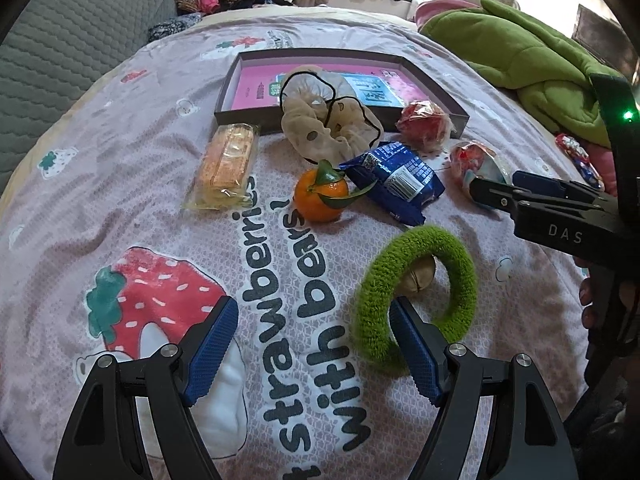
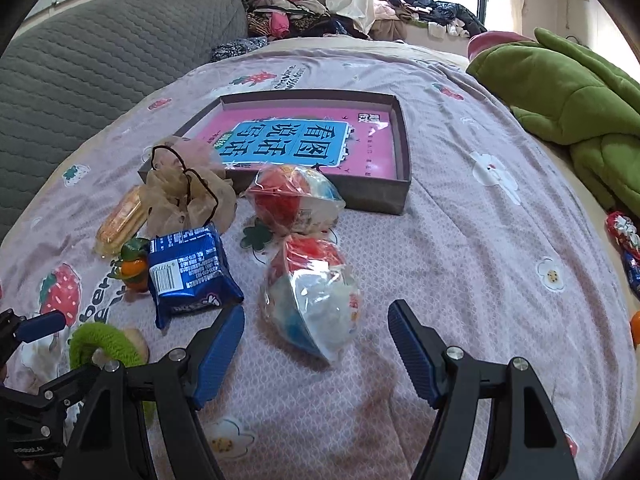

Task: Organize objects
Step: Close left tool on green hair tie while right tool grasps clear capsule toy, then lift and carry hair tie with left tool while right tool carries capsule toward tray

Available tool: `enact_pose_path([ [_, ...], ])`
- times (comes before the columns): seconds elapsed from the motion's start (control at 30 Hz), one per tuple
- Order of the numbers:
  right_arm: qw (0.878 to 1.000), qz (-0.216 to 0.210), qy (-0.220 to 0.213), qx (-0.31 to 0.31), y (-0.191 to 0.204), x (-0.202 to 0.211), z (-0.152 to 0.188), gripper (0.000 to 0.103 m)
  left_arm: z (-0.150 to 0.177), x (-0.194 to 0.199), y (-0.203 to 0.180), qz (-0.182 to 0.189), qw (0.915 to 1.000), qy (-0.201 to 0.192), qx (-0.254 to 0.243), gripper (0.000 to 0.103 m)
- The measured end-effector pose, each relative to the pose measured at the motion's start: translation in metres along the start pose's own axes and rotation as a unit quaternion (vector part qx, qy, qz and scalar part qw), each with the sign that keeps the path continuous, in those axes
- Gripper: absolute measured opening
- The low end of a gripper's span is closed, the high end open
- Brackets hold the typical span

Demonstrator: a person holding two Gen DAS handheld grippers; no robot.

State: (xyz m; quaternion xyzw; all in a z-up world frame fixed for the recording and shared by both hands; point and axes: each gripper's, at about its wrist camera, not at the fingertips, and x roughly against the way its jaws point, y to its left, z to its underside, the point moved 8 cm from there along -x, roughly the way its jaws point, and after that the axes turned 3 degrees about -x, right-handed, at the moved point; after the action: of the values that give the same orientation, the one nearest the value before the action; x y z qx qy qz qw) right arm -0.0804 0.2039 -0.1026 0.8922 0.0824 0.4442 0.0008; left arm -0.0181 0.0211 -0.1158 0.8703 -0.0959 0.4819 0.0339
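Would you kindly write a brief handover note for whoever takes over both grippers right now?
Left gripper: open, empty, right finger inside the fuzzy green ring.
Right gripper: open, empty, just short of the near plastic-wrapped toy ball.
Shallow grey box: holds only the pink book.
Still on the bedspread: orange tangerine, blue snack packet, wrapped biscuits, beige scrunchie leaning on the box's edge, second wrapped ball.
Nothing sorted yet.

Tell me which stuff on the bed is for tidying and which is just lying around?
For tidying: green hair ring, orange, blue snack packet, biscuit pack, beige scrunchie, two wrapped toy balls, box tray.

Lying about: green blanket, clothes pile, grey headboard.
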Motion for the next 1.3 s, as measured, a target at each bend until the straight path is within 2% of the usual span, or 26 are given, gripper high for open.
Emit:
enact_pose_path([
  [0.13, 1.0, -0.003, 0.01, 0.007, 0.005, -0.007, 0.0, 0.074, 0.001, -0.005, -0.004, 0.003, 1.0, 0.004, -0.006, 0.076],
  [0.2, 1.0, -0.001, 0.011, 0.012, 0.007, -0.009, 0.0, 0.073, 0.001, -0.006, -0.007, 0.003, 0.9999, 0.003, -0.011, 0.067],
  [0.33, 1.0, 0.002, 0.016, 0.018, 0.01, -0.013, 0.001, 0.07, 0.0, -0.008, -0.012, 0.005, 0.9998, 0.002, -0.02, 0.06],
  [0.4, 1.0, 0.006, 0.023, 0.015, 0.009, -0.016, 0.002, 0.069, -0.001, -0.009, -0.014, 0.009, 0.9997, 0.004, -0.021, 0.052],
  [0.47, 1.0, 0.006, 0.028, 0.012, 0.008, -0.019, 0.002, 0.069, -0.002, -0.011, -0.015, 0.01, 0.9997, 0.004, -0.022, 0.05],
  [0.53, 1.0, 0.005, 0.028, 0.01, 0.007, -0.021, 0.003, 0.068, -0.002, -0.011, -0.016, 0.009, 0.9997, 0.004, -0.024, 0.043],
  [0.6, 0.999, 0.004, 0.029, 0.014, 0.009, -0.022, 0.003, 0.065, -0.003, -0.01, -0.017, 0.007, 0.9996, 0.002, -0.027, 0.033],
  [0.63, 0.999, 0.005, 0.029, 0.015, 0.009, -0.023, 0.002, 0.065, -0.004, -0.01, -0.017, 0.008, 0.9996, 0.002, -0.027, 0.031],
  [0.7, 0.999, 0.008, 0.031, 0.013, 0.008, -0.024, 0.003, 0.054, -0.004, -0.011, -0.018, 0.018, 0.9995, 0.004, -0.025, 0.021],
  [0.77, 0.999, 0.006, 0.036, 0.005, 0.006, -0.026, 0.004, 0.053, -0.003, -0.01, -0.019, 0.026, 0.9993, 0.005, -0.025, 0.017],
  [1.03, 0.999, -0.004, 0.03, -0.02, 0.001, -0.02, 0.005, 0.051, -0.004, -0.008, -0.02, 0.042, 0.9989, 0.001, -0.018, 0.013],
  [1.3, 1.0, -0.009, 0.017, -0.013, 0.009, -0.002, 0.002, 0.05, -0.007, -0.002, -0.02, 0.036, 0.9992, -0.007, -0.016, 0.013],
])
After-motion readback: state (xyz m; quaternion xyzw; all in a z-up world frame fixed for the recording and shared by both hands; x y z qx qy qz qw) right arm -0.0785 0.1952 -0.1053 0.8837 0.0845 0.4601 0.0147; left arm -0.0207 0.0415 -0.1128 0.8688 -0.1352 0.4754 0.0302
